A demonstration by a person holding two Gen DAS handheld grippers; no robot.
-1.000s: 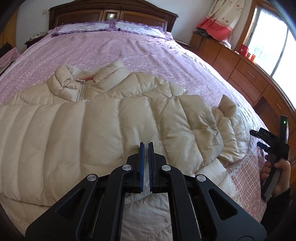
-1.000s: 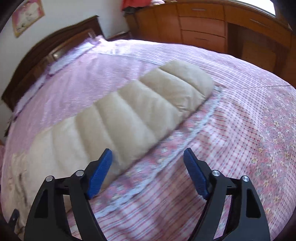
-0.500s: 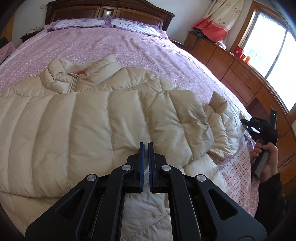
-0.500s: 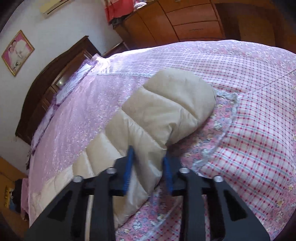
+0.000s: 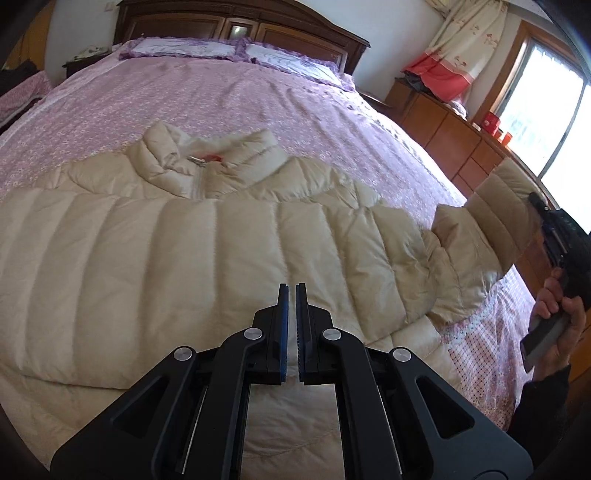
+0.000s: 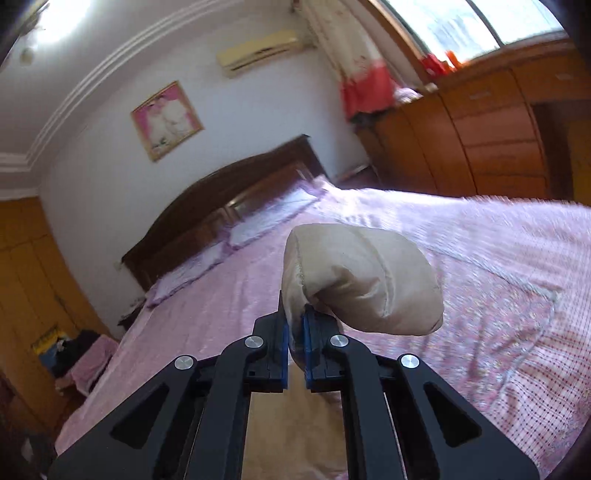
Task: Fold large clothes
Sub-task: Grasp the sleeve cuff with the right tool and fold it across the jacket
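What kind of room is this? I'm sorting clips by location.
A home bedroom, most likely: a large bed with a pink floral bedspread, a dark wooden headboard, and a wall-mounted air conditioner.

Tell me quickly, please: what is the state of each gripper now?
Left gripper: shut, holding nothing, above the jacket.
Right gripper: its fingers are closing on the jacket's sleeve, lifted off the bed.
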